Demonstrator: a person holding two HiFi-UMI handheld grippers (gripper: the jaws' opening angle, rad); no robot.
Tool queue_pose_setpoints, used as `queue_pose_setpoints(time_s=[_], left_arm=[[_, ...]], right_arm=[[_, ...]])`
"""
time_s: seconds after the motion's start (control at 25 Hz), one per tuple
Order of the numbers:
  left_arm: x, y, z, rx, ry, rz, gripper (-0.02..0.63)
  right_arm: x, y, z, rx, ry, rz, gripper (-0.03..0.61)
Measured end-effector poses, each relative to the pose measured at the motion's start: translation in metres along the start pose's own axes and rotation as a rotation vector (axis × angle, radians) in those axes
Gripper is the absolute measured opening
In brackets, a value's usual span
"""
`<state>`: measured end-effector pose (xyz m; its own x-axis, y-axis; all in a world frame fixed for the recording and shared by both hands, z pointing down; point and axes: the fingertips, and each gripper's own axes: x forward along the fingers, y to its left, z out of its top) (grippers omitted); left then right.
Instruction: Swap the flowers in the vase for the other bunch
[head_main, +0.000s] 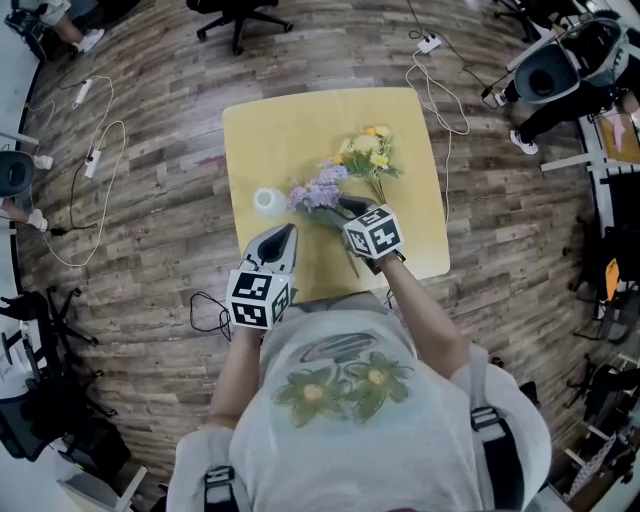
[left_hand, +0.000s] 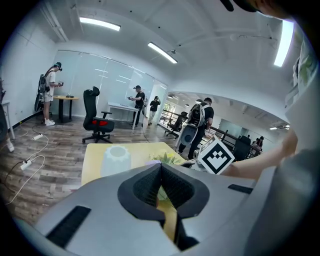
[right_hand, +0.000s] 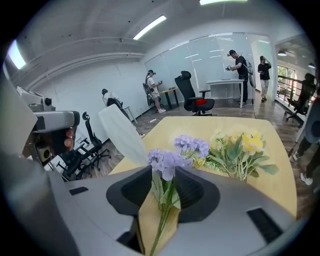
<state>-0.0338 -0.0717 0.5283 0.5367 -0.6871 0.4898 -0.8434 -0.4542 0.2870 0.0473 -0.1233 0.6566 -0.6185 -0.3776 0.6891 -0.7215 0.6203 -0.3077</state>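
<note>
On the yellow table (head_main: 290, 125) stands a white vase (head_main: 265, 200) with nothing in it. To its right lies a purple bunch (head_main: 318, 190), and a yellow bunch (head_main: 368, 152) lies farther back. My right gripper (head_main: 347, 207) reaches over the purple stems. In the right gripper view the purple bunch (right_hand: 167, 161) has its stems running through the gap of the right gripper (right_hand: 165, 175); the jaws stand apart and do not press on them. The yellow bunch (right_hand: 240, 147) lies beyond, the vase (right_hand: 121, 131) to the left. My left gripper (head_main: 288, 233) hovers near the vase (left_hand: 116, 159), jaws shut and empty (left_hand: 160, 167).
The table's front edge (head_main: 330, 295) is just below both grippers. Cables and power strips (head_main: 92, 160) lie on the wooden floor at the left. An office chair (head_main: 236, 14) stands behind the table. Several people stand at desks in the background (left_hand: 51, 90).
</note>
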Motion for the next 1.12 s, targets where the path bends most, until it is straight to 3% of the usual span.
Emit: queue_pose_setpoints(time_s=[0.44, 1.12], left_arm=[[0.0, -0.009, 0.005, 0.009, -0.01, -0.019, 0.017], [0.033, -0.051, 0.013, 0.054, 0.012, -0.108, 0.017]], right_arm=[[-0.058, 0.001, 0.018, 0.039, -0.129, -0.018, 0.127], [-0.095, -0.037, 0.011, 0.079, -0.171, -0.095, 0.127]])
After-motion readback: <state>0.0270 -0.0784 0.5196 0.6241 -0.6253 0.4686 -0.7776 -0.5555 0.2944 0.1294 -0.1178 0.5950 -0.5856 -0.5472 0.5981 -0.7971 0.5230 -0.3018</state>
